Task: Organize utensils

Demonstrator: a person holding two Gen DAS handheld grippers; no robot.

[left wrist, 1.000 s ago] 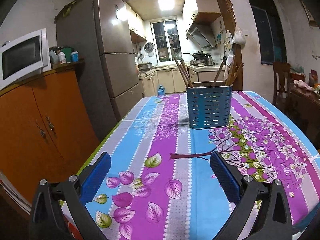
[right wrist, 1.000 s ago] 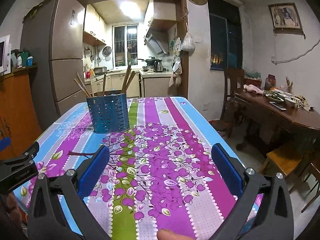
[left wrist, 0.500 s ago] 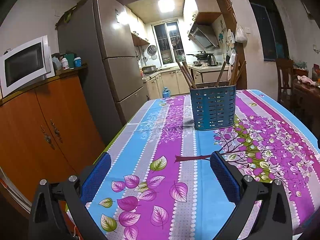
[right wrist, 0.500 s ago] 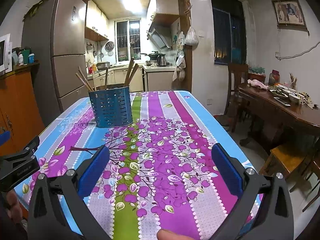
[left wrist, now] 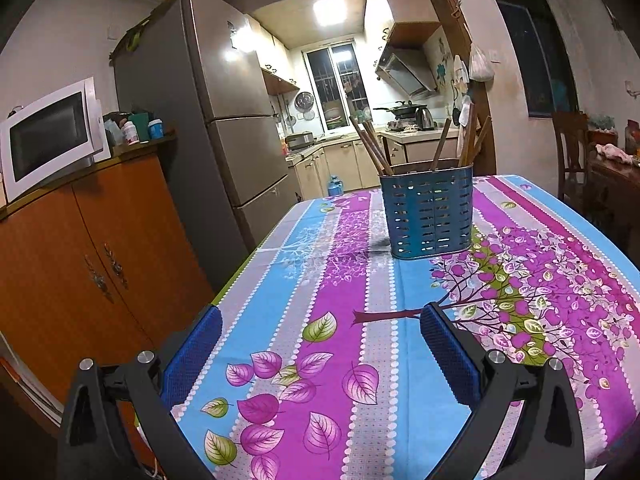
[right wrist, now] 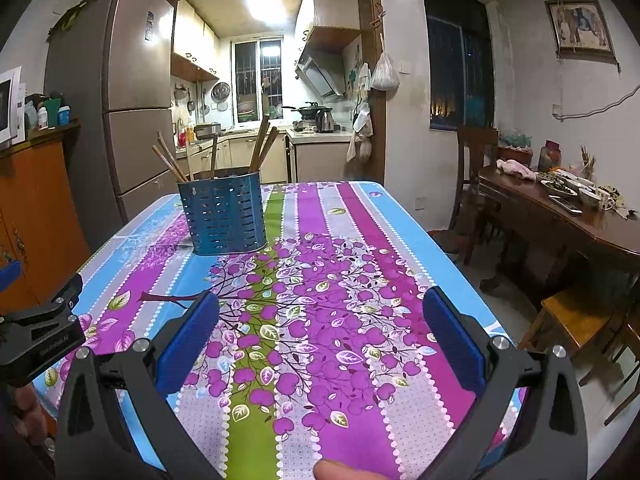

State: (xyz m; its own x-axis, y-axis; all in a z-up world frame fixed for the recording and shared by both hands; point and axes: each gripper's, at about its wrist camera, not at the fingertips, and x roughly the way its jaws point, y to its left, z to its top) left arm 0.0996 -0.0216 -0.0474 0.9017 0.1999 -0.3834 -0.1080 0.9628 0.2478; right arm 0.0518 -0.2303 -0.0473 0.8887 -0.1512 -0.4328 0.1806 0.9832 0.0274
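A blue perforated utensil holder (left wrist: pixel 427 211) stands upright on the floral tablecloth (left wrist: pixel 320 320), with several wooden chopsticks (left wrist: pixel 370 146) sticking out of it. It also shows in the right wrist view (right wrist: pixel 225 212), far left of centre, with the chopsticks (right wrist: pixel 262 142). My left gripper (left wrist: pixel 320 322) is open and empty, low over the near end of the table. My right gripper (right wrist: pixel 320 312) is open and empty, over the near middle of the table. Both are well short of the holder. The left gripper's body (right wrist: pixel 38 328) shows at the right wrist view's left edge.
An orange cabinet (left wrist: pixel 92 256) with a microwave (left wrist: pixel 50 136) stands left of the table, a fridge (left wrist: pixel 224 120) behind it. A dark wooden table (right wrist: pixel 560 216) with dishes and chairs (right wrist: pixel 580 320) stands to the right. The kitchen lies beyond.
Both grippers have dropped slightly and tilted up, so the holder sits lower in the views and looks a little nearer. Both stay open and empty.
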